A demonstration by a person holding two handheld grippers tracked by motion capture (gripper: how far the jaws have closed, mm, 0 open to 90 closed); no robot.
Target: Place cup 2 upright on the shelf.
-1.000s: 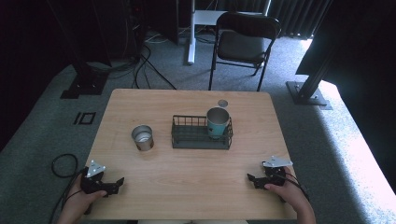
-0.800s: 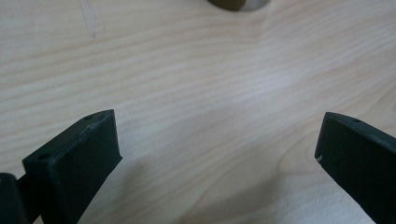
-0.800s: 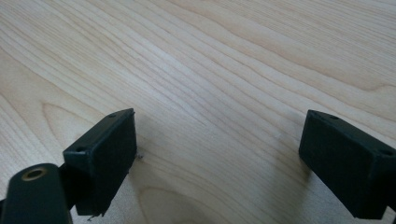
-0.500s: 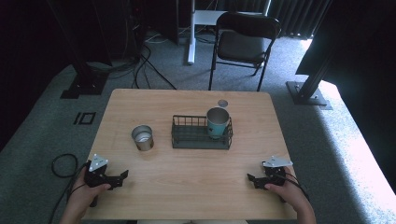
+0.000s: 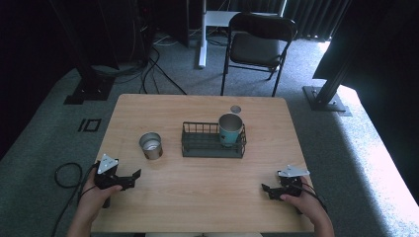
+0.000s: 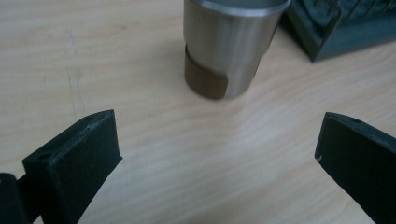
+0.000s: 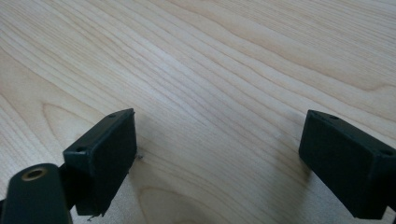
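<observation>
Steel cup [image 5: 150,145] one, teal cup [image 5: 230,129] one in basket [image 5: 212,148]; left gripper [image 5: 132,177], right gripper [image 5: 267,189] both spread.

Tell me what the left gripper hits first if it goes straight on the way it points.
Most likely the steel cup: it stands ahead of the open left gripper, bare table before it. Its distance is unclear.

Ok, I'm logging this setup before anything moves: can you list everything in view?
table: 1, light wood, centre
wire basket: 1, dark, table middle
teal cup: 1, upright in the basket's right end
steel cup: 1, silver, left of basket, apart from it
small round disc: 1, grey, behind basket
folding chair: 1, black, beyond table
left gripper: 1, black, open, near-left
right gripper: 1, black, open, near-right
hands: 2, holding grippers
</observation>
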